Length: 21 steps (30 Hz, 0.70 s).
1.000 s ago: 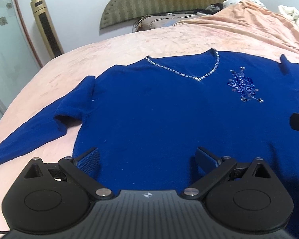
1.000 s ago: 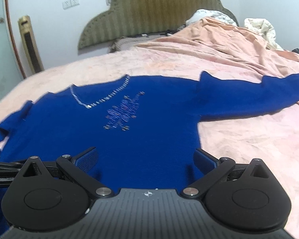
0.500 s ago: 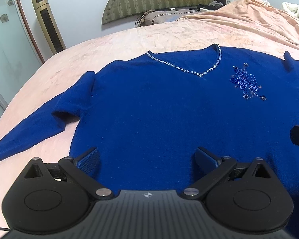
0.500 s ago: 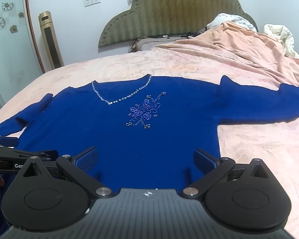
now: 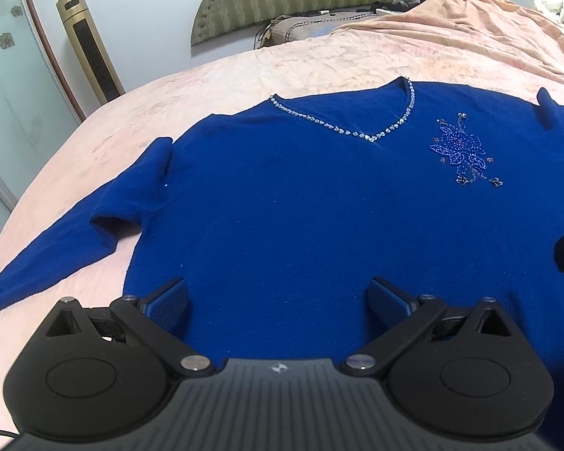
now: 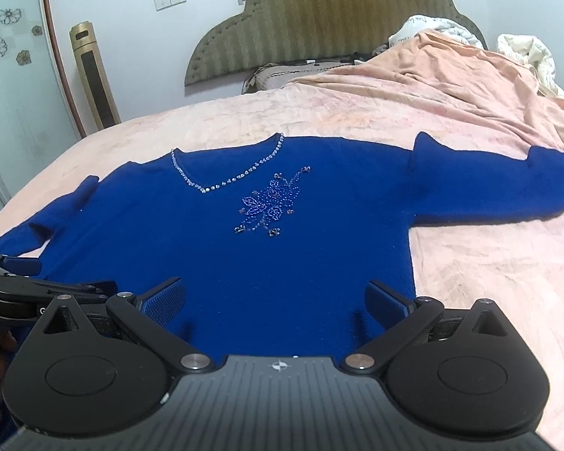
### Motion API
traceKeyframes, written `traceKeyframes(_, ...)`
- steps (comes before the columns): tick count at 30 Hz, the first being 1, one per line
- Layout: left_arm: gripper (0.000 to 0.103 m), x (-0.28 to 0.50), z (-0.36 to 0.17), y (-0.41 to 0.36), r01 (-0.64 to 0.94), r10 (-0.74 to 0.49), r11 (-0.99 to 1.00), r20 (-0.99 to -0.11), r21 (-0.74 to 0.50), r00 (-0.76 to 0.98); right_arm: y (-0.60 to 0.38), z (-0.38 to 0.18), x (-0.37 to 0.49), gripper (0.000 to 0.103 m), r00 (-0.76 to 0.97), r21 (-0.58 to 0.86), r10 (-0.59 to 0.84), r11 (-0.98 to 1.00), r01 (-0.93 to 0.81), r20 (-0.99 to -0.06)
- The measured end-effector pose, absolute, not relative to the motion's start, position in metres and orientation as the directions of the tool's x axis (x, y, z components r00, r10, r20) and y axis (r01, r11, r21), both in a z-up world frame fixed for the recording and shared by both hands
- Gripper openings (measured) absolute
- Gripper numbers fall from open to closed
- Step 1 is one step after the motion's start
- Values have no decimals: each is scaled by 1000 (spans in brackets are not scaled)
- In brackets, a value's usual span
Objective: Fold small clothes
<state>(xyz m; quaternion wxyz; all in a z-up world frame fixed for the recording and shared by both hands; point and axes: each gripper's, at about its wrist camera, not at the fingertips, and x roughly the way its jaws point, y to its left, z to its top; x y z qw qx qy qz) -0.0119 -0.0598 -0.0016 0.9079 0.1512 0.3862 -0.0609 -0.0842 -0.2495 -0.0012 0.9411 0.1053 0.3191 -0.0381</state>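
Note:
A royal blue sweater [image 5: 300, 195] [image 6: 267, 255] lies flat, front up, on a pink bed cover [image 5: 244, 75]. It has a beaded V-neck [image 5: 357, 133] and a beaded flower [image 6: 270, 205] on the chest. Both sleeves are spread out: one [image 5: 56, 255] to the left, the other [image 6: 507, 191] to the right. My left gripper [image 5: 278, 298] hovers open over the lower left hem. My right gripper [image 6: 276, 298] hovers open over the lower right hem, with nothing between the fingers. The left gripper's body [image 6: 22, 293] shows at the left edge of the right wrist view.
A padded headboard [image 6: 319, 22] and pillows stand at the far end. A rumpled peach blanket [image 6: 451, 79] and white bedding [image 6: 526, 52] pile up at the back right. A tall gold tower fan [image 6: 94, 75] stands by the wall on the left.
Both grippers have drawn back and risen slightly, so more of the sweater shows. The right wrist view has swung so the right sleeve is fuller in view. Both stay open.

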Motion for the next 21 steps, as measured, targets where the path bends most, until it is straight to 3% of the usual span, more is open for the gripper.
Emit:
traceKeyframes(6, 103, -11, -4, -70, 233, 9, 942, -713, 241, 701, -262, 0, -91, 103, 838, 210, -2, 968, 139, -545)
traceKeyframes(9, 103, -11, -3, -79, 243, 1, 938, -706, 246, 708, -269, -5, -86, 103, 817, 229, 55, 969, 95, -574)
traceKeyframes(14, 103, -10, -1, -93, 251, -12, 936, -688, 248, 726, -304, 0, -94, 103, 858, 382, 88, 915, 131, -506)
traceKeyframes(18, 103, -4, -1, -102, 267, -27, 933, -694, 241, 719, -317, -7, -80, 103, 783, 330, 121, 937, 112, -610)
traceKeyframes(21, 103, -1, 0, -105, 276, -34, 931, -694, 241, 720, -343, 1, -81, 103, 804, 295, 48, 942, 161, -593)
